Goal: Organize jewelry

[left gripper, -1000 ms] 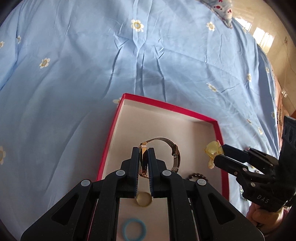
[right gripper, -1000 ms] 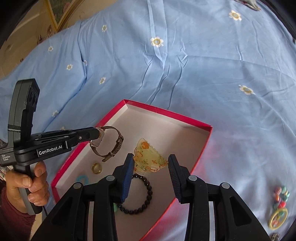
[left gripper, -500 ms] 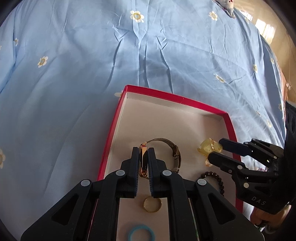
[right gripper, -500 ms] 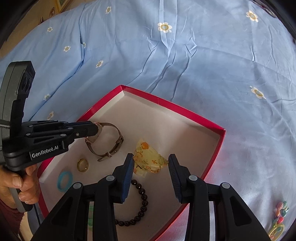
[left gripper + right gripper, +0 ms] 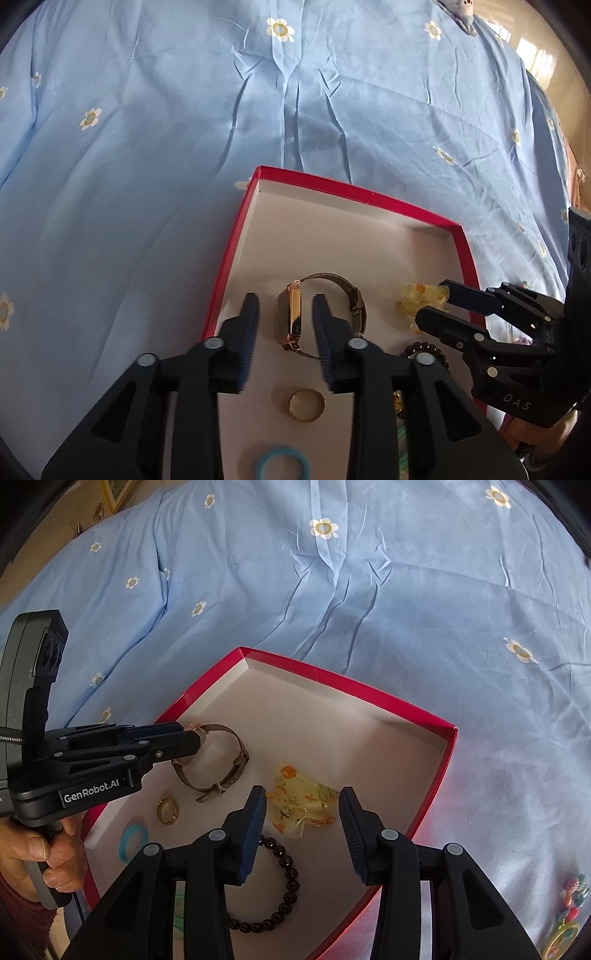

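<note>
On my left wrist view, the left gripper [image 5: 285, 321] stands spread apart, its two blue-padded fingers [image 5: 248, 325] flanking the gold watch [image 5: 290, 317] with a clear gap on each side, so I hold nothing there. The watch rests on its edge on the white floor of the red box [image 5: 236, 243], in the lower centre of the frame, its mesh strap looping off to the right. Just below it, between my fingers' bases, lies a gold ring [image 5: 306, 405], and at the bottom edge a blue ring [image 5: 282, 463]. On my right wrist view, the right gripper [image 5: 302, 812] is also wide apart, its fingers either side of the yellow translucent hair clip [image 5: 301, 805], which lies flat on the box floor; I cannot tell whether either pad touches it. A dark bead bracelet [image 5: 282, 890] curves below the clip at lower centre. Outside the box, at the lower right of that frame, colourful trinkets [image 5: 569, 908] lie on the blue flowered bedsheet [image 5: 369, 590].
</note>
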Action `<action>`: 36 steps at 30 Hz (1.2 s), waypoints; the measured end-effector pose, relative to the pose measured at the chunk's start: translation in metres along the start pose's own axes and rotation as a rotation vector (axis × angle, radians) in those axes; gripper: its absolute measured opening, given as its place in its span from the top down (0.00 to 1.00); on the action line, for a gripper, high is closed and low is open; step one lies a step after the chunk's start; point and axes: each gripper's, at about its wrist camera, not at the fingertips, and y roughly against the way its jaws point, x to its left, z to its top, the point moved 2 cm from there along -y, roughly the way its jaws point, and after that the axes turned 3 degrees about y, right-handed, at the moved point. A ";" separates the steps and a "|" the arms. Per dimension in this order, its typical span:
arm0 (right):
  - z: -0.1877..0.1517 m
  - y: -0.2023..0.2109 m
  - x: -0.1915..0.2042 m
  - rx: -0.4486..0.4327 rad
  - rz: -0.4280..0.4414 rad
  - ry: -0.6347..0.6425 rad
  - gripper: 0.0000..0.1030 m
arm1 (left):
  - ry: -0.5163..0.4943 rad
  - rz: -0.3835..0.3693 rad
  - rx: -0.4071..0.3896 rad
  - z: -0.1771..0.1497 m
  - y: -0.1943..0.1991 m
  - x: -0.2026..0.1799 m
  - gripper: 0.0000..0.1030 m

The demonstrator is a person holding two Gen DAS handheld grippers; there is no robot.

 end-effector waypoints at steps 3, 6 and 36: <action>-0.001 0.002 -0.001 -0.007 0.005 -0.010 0.56 | 0.011 -0.001 -0.011 0.000 0.006 0.002 0.67; -0.002 0.008 -0.001 -0.018 0.007 -0.019 0.55 | 0.026 -0.009 -0.019 -0.001 0.012 0.003 0.65; -0.140 0.178 -0.091 -0.197 -0.133 -0.382 0.43 | 0.005 -0.201 0.029 -0.078 0.069 -0.085 0.49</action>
